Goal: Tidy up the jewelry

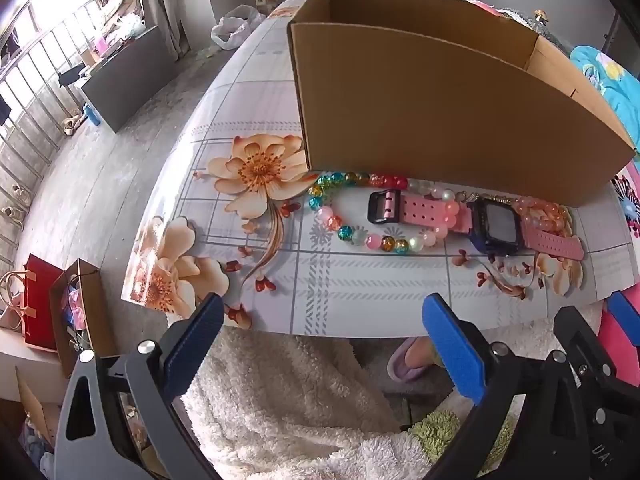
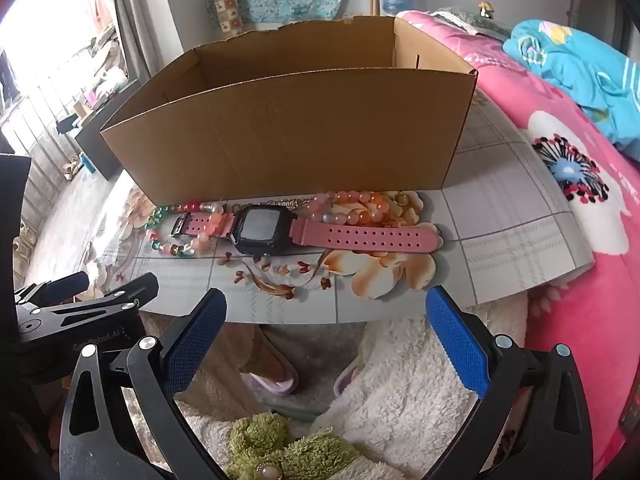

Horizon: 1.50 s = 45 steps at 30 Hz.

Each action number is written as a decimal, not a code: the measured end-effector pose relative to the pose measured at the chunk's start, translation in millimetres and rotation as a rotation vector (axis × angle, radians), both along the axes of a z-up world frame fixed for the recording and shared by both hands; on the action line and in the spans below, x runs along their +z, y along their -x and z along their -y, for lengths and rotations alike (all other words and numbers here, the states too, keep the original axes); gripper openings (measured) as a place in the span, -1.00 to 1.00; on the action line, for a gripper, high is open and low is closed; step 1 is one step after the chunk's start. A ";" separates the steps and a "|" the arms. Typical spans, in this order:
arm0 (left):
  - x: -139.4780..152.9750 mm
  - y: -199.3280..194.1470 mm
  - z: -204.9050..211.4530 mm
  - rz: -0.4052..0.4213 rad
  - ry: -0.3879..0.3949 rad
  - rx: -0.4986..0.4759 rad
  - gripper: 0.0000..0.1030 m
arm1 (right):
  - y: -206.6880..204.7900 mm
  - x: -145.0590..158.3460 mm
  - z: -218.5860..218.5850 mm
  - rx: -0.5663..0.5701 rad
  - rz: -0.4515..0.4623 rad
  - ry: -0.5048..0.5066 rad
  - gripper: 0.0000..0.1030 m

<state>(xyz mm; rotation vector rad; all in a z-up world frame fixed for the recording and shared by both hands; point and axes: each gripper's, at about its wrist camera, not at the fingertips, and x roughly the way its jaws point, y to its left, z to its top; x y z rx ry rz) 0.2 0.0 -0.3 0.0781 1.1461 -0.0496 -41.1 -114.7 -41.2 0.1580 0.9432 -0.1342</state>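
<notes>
Before corrugated cardboard box (image 2: 296, 132): perforated pink rubber watch (image 2: 276, 230), glassy round beads (image 1: 352, 236).

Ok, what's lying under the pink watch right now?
The pink watch lies across a multicoloured bead bracelet at its buckle end and peach beads by its other strap. Where beads run beneath the straps, they're hidden.
</notes>
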 end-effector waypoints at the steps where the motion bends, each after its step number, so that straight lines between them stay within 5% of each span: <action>1: 0.2 0.0 0.2 0.000 -0.002 -0.001 0.89 | 0.0 0.0 0.0 0.000 0.000 -0.001 0.87; 45: -8.7 -0.4 -1.9 -0.009 0.010 -0.008 0.89 | -2.9 1.3 5.9 0.003 -0.010 -0.001 0.87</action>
